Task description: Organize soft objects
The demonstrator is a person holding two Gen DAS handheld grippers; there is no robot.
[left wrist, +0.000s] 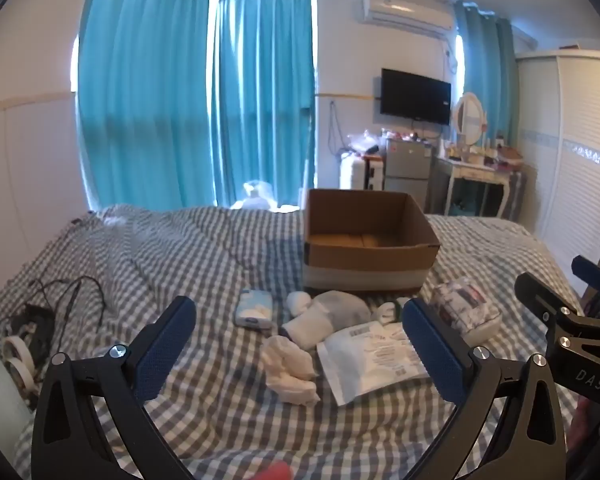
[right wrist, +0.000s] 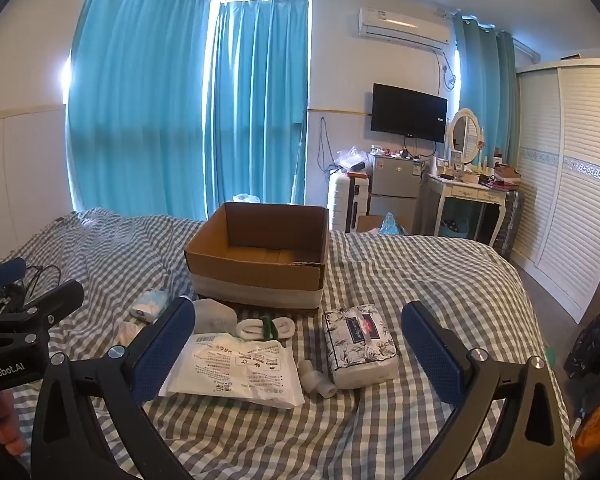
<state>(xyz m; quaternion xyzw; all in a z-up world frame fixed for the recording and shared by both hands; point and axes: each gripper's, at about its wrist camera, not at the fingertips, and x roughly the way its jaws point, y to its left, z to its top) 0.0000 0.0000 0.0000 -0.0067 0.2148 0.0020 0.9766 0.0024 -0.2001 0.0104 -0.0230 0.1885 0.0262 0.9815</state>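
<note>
TV (right wrist: 409, 112), AC (right wrist: 403, 27), fridge (right wrist: 394, 184), curtains (right wrist: 188, 108).

The bed cover (right wrist: 400, 280) is a grey-and-white check. On it, toward the far edge, the cardboard box (right wrist: 260, 276) is plain brown with a pale grey-white band round its base. The tissue pack (right wrist: 358, 344) has a white ground with dark grey-blue flower print and a navy label edged in red. The flat plastic pouch (right wrist: 236, 368) is white with black print. The rolled socks (right wrist: 266, 328) are white with a green band. The small packet (left wrist: 254, 310) near the left edge looks pale blue with white shapes, perhaps clouds. The crumpled cloth (left wrist: 290, 368) is white. The gripper pads (right wrist: 164, 352) are dark blue on black frames
</note>
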